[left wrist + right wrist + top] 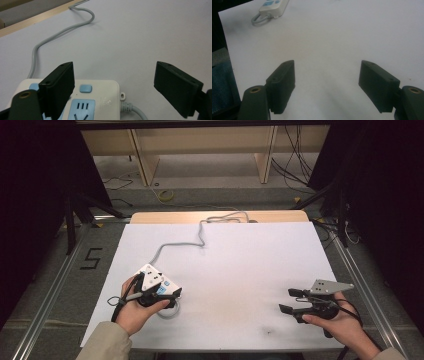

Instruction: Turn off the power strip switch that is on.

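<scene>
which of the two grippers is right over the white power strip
The left gripper: its open jaws hang over the white power strip with blue sockets. The right gripper hovers over bare white table.

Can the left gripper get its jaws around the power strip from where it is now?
Probably yes. The left gripper hangs right over the power strip with its jaws spread wide, one above the strip's blue sockets, the other past its cord end. Only the grey cord lies nearby, off to the side.

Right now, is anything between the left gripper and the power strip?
Nothing visible. The left gripper is open right over the power strip, one of its fingers above the strip's top and the other off its cord end. The strip's grey cord trails away across the table.
</scene>
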